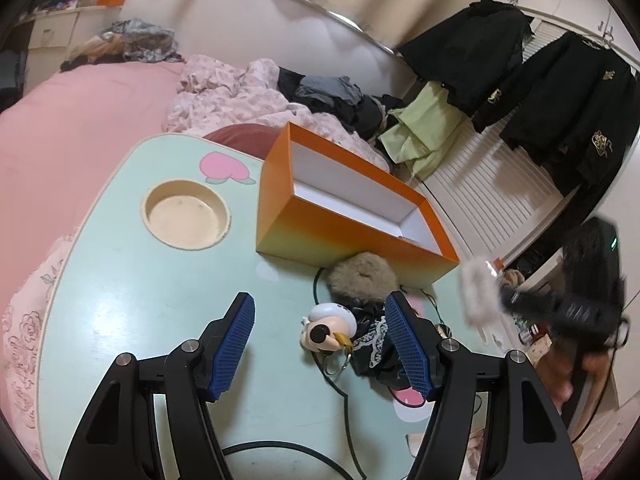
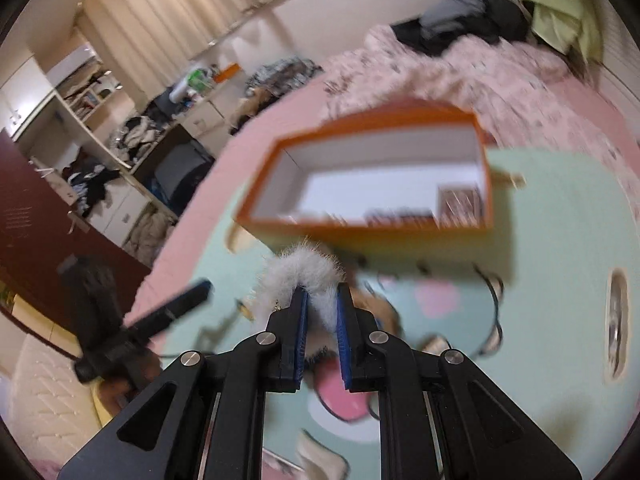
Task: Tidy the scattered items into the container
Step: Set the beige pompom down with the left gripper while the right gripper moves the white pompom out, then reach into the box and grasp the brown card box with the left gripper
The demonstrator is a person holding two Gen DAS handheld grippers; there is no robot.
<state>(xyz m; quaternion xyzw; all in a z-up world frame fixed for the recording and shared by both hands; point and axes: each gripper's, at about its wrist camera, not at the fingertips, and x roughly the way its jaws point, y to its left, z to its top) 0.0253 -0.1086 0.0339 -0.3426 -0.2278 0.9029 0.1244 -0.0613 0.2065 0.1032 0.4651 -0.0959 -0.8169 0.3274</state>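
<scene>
An open orange box [image 1: 304, 228] with a white inside stands on the mint-green table [image 1: 132, 292]; it also shows in the right wrist view [image 2: 360, 236], blurred, with small packets inside at its right end. My left gripper [image 1: 322, 322] is open above the table, and a small doll [image 1: 332, 326] in a black lace dress lies between its fingers. A brown fluffy scrunchie [image 1: 362, 278] lies just in front of the box. My right gripper [image 2: 322, 296] is shut on a white fluffy scrunchie [image 2: 300, 276] and holds it in the air short of the box; it shows at the right of the left wrist view [image 1: 478, 296].
The table has a round recessed cup holder [image 1: 186, 214]. Black cords [image 1: 332, 376] trail over the table by the doll. A pink bed [image 1: 80, 112] with crumpled bedding and clothes lies behind. Dark jackets [image 1: 552, 92] hang at the right.
</scene>
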